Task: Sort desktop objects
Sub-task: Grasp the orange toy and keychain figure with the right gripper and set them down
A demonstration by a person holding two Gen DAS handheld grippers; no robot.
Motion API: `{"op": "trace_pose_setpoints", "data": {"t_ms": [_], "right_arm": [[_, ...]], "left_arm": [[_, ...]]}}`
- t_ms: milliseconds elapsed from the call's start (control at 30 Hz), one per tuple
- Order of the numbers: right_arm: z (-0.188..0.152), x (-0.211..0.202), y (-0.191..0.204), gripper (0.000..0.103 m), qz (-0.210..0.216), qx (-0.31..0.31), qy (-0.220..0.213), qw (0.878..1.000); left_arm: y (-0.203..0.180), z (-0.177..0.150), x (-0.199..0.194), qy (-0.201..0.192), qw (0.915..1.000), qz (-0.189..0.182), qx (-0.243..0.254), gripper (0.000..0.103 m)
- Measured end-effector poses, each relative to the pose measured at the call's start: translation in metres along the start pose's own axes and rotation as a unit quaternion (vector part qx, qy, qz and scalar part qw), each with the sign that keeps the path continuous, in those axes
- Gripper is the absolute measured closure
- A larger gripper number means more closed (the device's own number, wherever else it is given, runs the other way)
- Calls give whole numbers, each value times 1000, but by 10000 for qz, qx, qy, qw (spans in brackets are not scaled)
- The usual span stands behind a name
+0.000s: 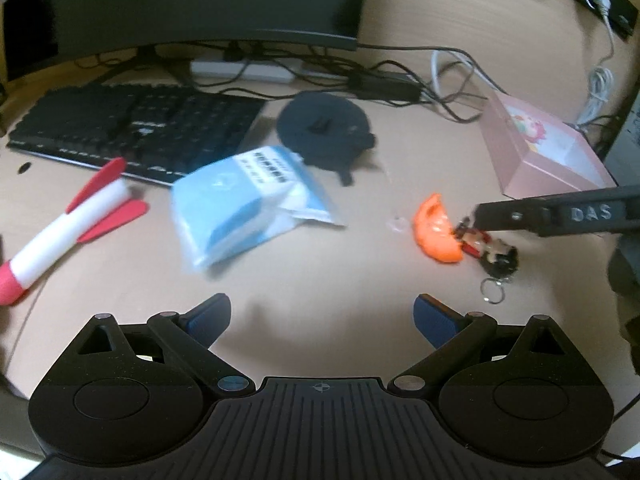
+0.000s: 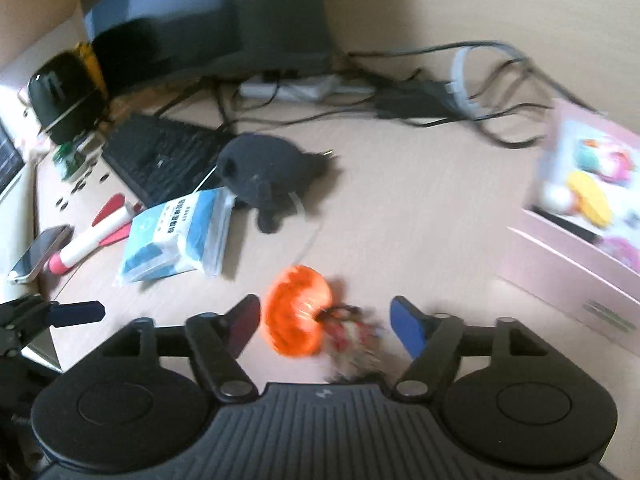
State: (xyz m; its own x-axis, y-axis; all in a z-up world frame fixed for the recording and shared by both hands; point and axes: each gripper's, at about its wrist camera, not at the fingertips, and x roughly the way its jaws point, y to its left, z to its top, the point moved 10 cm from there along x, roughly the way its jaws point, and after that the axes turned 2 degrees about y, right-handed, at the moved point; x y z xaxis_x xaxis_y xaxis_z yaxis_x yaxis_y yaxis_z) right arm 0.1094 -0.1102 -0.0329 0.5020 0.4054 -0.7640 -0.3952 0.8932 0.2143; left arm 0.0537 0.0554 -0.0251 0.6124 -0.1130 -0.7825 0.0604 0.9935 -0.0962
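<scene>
Left wrist view: the left gripper (image 1: 322, 316) hovers with its jaws spread wide and nothing between them, above bare beige wooden worktop (image 1: 320, 264). Ahead lie a blue-and-white plastic-wrapped tissue pack (image 1: 248, 204), a white foam rocket with red fins and nose (image 1: 68, 232), a flat round black pouch (image 1: 324, 130) and a black keyboard (image 1: 132, 128). To the right, a finger of the right gripper reaches the orange translucent shell charm (image 1: 438, 232) joined to a small figurine keychain with a metal ring (image 1: 494, 254). A pink cardboard box (image 1: 544, 152) stands behind.

Right wrist view: the right gripper (image 2: 324, 320) has its jaws apart, straddling the orange charm and keychain without pressing on them; blur hides the exact contact. To grip well, I would centre the jaws over the charm's body rather than the loose ring, close squarely, then lift clear before carrying it, probably toward the pink box.

The worktop is cluttered: tangled black and white cables (image 2: 460, 92), a white power strip (image 2: 288, 90), a monitor base (image 2: 248, 20) and a phone (image 2: 40, 254) at the left edge.
</scene>
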Motion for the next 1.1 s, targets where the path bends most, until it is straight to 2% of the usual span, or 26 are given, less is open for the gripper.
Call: {"op": "trace_pose_setpoints", "data": {"t_ms": [100, 233, 367, 467, 500, 567, 700, 800, 900, 933, 1100], "right_arm": [[-8, -14, -16, 28, -405, -45, -141, 9991], [-19, -19, -24, 30, -232, 184, -56, 9995], [-28, -6, -6, 42, -251, -262, 74, 9993], [-32, 7, -2, 48, -509, -537, 143, 9972], [-34, 9, -5, 54, -605, -575, 209, 9963], [-37, 6, -12, 54, -810, -664, 207, 9943], [-42, -14, -41, 54, -1586, -610, 41, 9855], [-50, -32, -60, 48, -1777, -199, -2, 9839], [-65, -46, -64, 26, -1781, 93, -19, 9840], [-71, -50, -62, 22, -1794, 132, -38, 9837], [-98, -60, -55, 17, -1895, 160, 2, 9818]], "left_arm": [[-12, 0, 1, 3, 9999, -77, 101, 2], [-22, 0, 3, 4, 9999, -68, 141, 2], [-24, -5, 3, 86, 9999, 13, 139, 2], [-23, -11, 3, 167, 9998, 66, 107, 2], [-22, -12, 2, 177, 9998, 75, 100, 2], [-21, -14, 0, 175, 9998, 86, 78, 2], [-25, -16, 1, 193, 9998, 37, 100, 2], [-37, -15, 5, 205, 9995, -59, 231, 2], [-51, -13, 11, 209, 9988, -168, 401, 2], [-56, -11, 13, 187, 9986, -193, 466, 2], [-73, 4, 22, -61, 9972, -215, 709, 3]]}}
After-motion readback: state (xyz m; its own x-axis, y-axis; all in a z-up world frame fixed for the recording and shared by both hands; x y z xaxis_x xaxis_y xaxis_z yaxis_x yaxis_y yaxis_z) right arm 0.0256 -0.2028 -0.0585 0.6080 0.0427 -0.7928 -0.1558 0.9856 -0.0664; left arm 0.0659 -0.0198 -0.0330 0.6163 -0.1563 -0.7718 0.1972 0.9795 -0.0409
